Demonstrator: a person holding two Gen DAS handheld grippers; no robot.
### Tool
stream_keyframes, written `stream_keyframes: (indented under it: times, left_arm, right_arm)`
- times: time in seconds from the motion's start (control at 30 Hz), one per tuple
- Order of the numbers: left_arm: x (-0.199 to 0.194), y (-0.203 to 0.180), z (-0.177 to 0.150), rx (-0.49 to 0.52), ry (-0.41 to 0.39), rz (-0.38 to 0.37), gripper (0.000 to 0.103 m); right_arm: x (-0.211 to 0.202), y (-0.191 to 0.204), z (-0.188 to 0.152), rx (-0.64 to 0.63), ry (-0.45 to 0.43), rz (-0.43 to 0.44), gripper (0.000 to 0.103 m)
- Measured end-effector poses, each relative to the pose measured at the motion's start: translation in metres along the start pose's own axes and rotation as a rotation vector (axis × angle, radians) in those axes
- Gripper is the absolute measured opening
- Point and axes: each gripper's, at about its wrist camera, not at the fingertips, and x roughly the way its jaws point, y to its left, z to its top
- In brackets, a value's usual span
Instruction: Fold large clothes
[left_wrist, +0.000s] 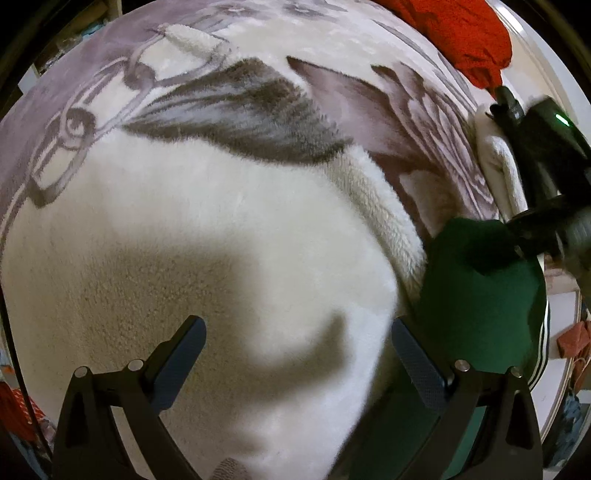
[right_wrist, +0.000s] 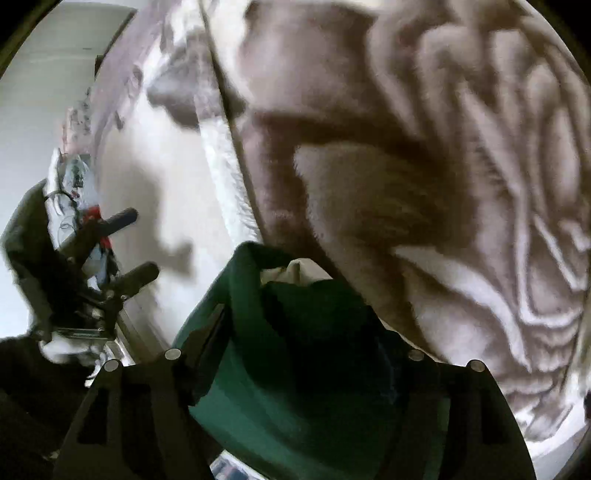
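A dark green garment (left_wrist: 476, 295) with white stripes at its edge hangs at the right of the left wrist view, over a white and grey plush blanket (left_wrist: 221, 206). My right gripper (left_wrist: 517, 236) holds it from above there. In the right wrist view the green garment (right_wrist: 303, 350) fills the space between my fingers, which are covered by the cloth; the jaws look closed on it. My left gripper (left_wrist: 295, 354) is open and empty above the white fleece, just left of the garment. It also shows in the right wrist view (right_wrist: 138, 243), open.
A red garment (left_wrist: 458, 33) lies at the far right of the blanket. A folded white blanket edge (left_wrist: 498, 173) runs along the right side. Clutter and an orange item (left_wrist: 572, 339) lie on the floor beyond the bed edge.
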Motion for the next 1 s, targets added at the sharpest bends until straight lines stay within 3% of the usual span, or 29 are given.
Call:
stream_keyframes:
  times: [0.07,0.13,0.23,0.33,0.43,0.47,0.53,0.67,0.73,0.8,0.87,0.93,1.0]
  left_arm:
    - [0.001,0.0,-0.003,0.012,0.004,0.003,0.102]
    - [0.004,0.002,-0.007,0.015,0.009,-0.002,0.102]
    - [0.005,0.005,-0.009,-0.004,0.011,-0.034,0.102]
    - [0.005,0.003,-0.005,-0.008,0.002,-0.038,0.102]
    - [-0.002,-0.009,0.003,0.016,-0.016,-0.045,0.102]
    - [-0.005,-0.013,0.005,0.029,-0.024,-0.048,0.102]
    - [-0.011,-0.026,0.009,0.06,-0.034,-0.053,0.102]
    - [-0.021,-0.058,0.019,0.095,-0.052,-0.109,0.102]
    - [-0.019,-0.076,0.027,0.113,-0.06,-0.121,0.102]
    - [-0.008,-0.1,0.038,0.157,-0.077,-0.108,0.102]
    - [0.011,-0.116,0.049,0.187,-0.075,-0.063,0.103]
    - [0.031,-0.125,0.059,0.209,-0.069,-0.028,0.103]
    - [0.051,-0.127,0.067,0.204,-0.031,-0.034,0.103]
  right_arm:
    - [0.003,-0.025,-0.001,0.226,0.002,0.118,0.05]
    - [0.003,-0.053,-0.017,0.48,0.011,0.301,0.044]
    - [0.003,-0.079,-0.037,0.624,-0.012,0.473,0.04]
    - [0.022,-0.119,-0.046,0.753,-0.083,0.569,0.039]
    - [-0.004,-0.1,-0.039,0.577,-0.128,0.495,0.049]
    - [-0.025,-0.093,-0.044,0.506,-0.184,0.481,0.057]
    - [-0.059,-0.093,-0.064,0.459,-0.3,0.471,0.062]
    - [-0.113,-0.129,-0.14,0.55,-0.511,0.42,0.066]
    - [-0.131,-0.152,-0.193,0.609,-0.602,0.314,0.066]
    - [-0.13,-0.166,-0.235,0.637,-0.64,0.207,0.067]
    - [-0.109,-0.174,-0.267,0.658,-0.642,0.16,0.068]
    - [-0.075,-0.191,-0.29,0.673,-0.608,0.148,0.068]
    - [-0.045,-0.2,-0.291,0.671,-0.587,0.15,0.068]
